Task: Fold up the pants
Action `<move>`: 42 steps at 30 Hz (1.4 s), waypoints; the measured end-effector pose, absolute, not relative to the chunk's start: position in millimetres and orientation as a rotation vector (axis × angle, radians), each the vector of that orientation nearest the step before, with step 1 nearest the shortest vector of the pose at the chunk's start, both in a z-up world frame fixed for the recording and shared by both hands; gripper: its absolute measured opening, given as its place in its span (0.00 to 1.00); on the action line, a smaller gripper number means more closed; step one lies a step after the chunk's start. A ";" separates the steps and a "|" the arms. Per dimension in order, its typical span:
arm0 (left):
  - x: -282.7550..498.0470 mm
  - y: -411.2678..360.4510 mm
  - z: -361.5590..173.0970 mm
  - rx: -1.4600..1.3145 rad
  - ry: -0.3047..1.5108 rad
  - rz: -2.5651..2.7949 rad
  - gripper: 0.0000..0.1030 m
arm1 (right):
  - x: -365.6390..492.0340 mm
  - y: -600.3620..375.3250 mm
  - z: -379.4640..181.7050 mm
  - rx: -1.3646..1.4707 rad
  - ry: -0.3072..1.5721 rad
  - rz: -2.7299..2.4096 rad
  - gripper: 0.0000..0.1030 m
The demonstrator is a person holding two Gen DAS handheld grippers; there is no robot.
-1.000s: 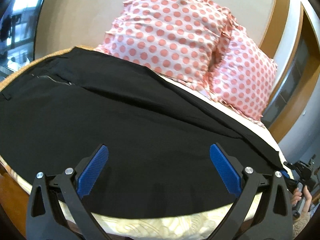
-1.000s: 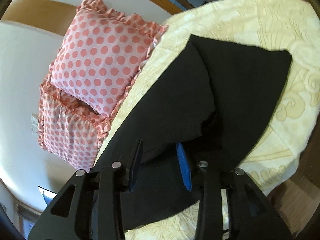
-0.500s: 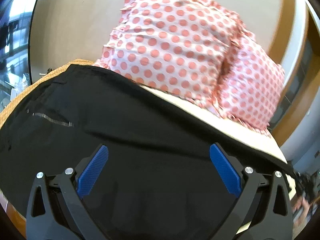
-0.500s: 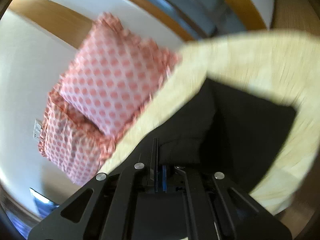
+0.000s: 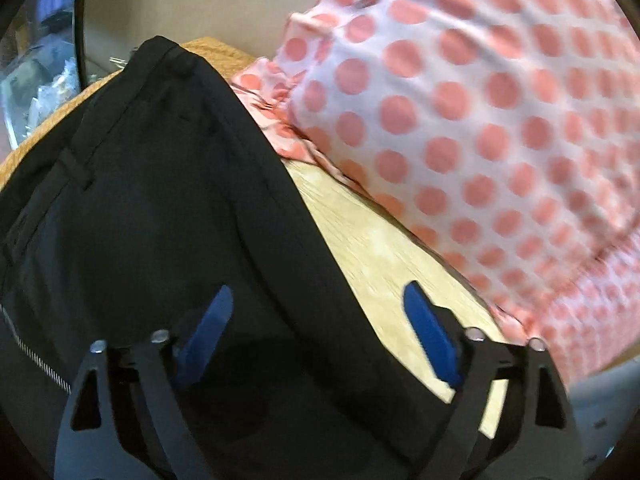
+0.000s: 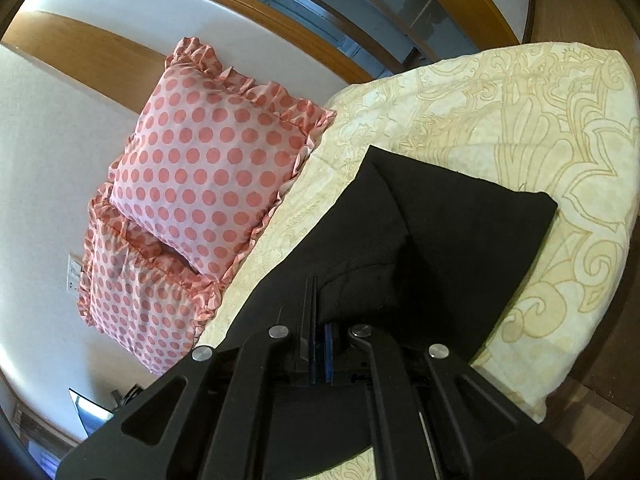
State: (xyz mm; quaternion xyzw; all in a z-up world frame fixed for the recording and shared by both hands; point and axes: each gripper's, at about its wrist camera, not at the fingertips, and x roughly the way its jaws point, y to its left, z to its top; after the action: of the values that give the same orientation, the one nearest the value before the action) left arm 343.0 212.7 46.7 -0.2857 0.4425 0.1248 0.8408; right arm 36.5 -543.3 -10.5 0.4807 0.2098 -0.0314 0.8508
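The bed (image 6: 500,92), under a cream patterned cover, carries everything. Two dotted pillows (image 6: 208,168) stand along its head edge. The black pants (image 6: 460,232) lie along the bed: the leg ends reach toward one side edge, with one flap doubled over the other there, and the waistband (image 5: 168,60) with its belt loops lies at the opposite side edge, near the head-end corner.

The right gripper (image 6: 318,344) is closed, fingers pinched on a fold of the leg cloth, apparently through both layers. The left gripper (image 5: 316,332) is spread wide, nothing between its blue pads (image 5: 430,336); it straddles the pants' far seam edge below the waistband, one finger over black cloth, the other over bare cover.

The step looks like securing the waist end while the leg end is held. To do it well, the left fingers should close across the seam edge, catching every layer. Then both ends should lift level, so the cloth folds flat, not skewed, and misses the pillows.
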 end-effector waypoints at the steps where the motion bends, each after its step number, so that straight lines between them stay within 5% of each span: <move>1: 349.7 216.2 42.6 -0.584 0.948 0.298 0.64 | 37.3 -543.4 -9.4 1.004 0.443 -0.066 0.03; 2: 352.1 219.6 39.3 -0.581 0.958 0.315 0.41 | 37.8 -543.6 -8.2 0.994 0.442 -0.068 0.03; 4: 345.0 229.9 33.1 -0.630 0.972 0.319 0.15 | 39.1 -543.7 -5.6 0.972 0.440 -0.069 0.03; 7: 309.0 236.9 47.9 -0.632 0.918 0.299 0.11 | 41.2 -545.0 1.6 0.936 0.421 -0.075 0.03; 13: 159.9 229.8 99.0 -0.570 0.701 0.265 0.11 | 32.5 -557.3 11.7 0.899 0.358 -0.115 0.03; 20: 18.3 214.0 43.0 -0.635 0.722 0.344 0.12 | 27.2 -571.4 -3.0 0.925 0.390 -0.174 0.03; 42: -5.2 230.5 35.6 -0.709 0.696 0.347 0.43 | 37.3 -567.3 -23.3 0.971 0.567 -0.184 0.08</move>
State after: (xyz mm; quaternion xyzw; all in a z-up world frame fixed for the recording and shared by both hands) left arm -5.2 230.5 35.6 -0.3385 0.3322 0.1655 0.8647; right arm 37.3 -567.3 -23.3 0.4598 0.2684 -0.0871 0.8420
